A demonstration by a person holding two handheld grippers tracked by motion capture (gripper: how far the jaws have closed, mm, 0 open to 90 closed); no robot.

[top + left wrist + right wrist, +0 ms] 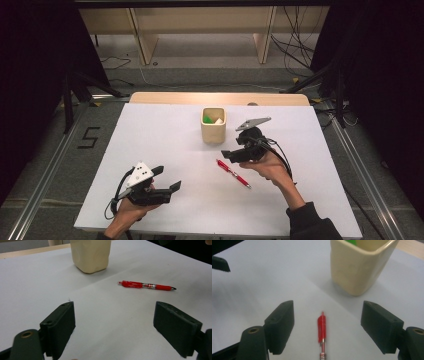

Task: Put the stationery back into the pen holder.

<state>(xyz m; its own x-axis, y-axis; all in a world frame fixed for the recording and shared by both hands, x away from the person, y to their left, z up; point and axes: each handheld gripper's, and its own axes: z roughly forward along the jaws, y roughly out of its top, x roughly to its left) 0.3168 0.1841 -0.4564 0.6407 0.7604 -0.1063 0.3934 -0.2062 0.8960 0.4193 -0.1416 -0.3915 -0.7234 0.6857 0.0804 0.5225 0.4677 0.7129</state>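
A red pen (233,173) lies flat on the white table top (150,145), right of centre. My right gripper (232,147) hovers over the pen's upper-left end, open; in the right gripper view the pen (322,327) lies on the table between the wide jaws, untouched by my right gripper (328,315). Behind it stands a cream cup (213,126) with green and white items inside. My left gripper (167,178) rests at the front left, open and empty, facing the pen (146,285) and the cup (90,255).
A wooden strip (220,98) edges the table's far side, with a wooden shelf unit (200,30) and loose cables (295,50) on the floor beyond. A "5" mark (88,137) is on the floor at the left. Metal rails run along both sides.
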